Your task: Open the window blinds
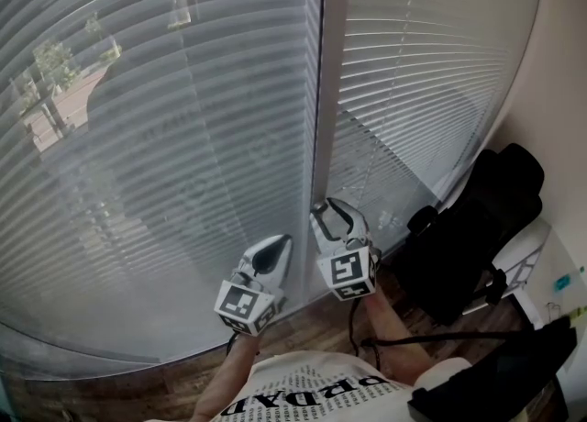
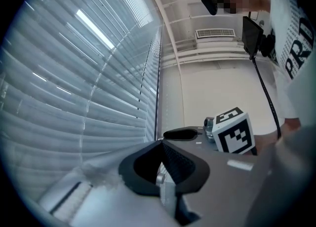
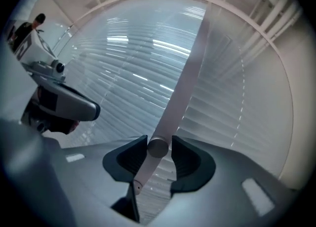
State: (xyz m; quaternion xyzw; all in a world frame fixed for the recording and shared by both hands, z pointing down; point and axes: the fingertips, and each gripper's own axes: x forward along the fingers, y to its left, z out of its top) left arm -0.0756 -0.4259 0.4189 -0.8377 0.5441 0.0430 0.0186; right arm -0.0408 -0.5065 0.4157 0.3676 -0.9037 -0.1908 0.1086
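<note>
Grey slatted blinds [image 1: 165, 154] cover the window in two panels, with their slats tilted nearly closed. A pale wand [image 1: 323, 117] hangs down between the panels. In the right gripper view the wand [image 3: 185, 78] runs down to my right gripper [image 3: 159, 148], and its round end sits between the jaws. A thin gap shows at one pad, so the jaws stand open around it. The right gripper [image 1: 332, 212] points level at the blinds. My left gripper [image 1: 275, 248] hovers just to its left with its fingers together and nothing in them [image 2: 163, 147].
A black office chair [image 1: 477, 227] stands close on the right, against the wall. Wooden floor [image 1: 303, 328] shows below the blinds. The left blind panel is right in front of the left gripper [image 2: 74, 97].
</note>
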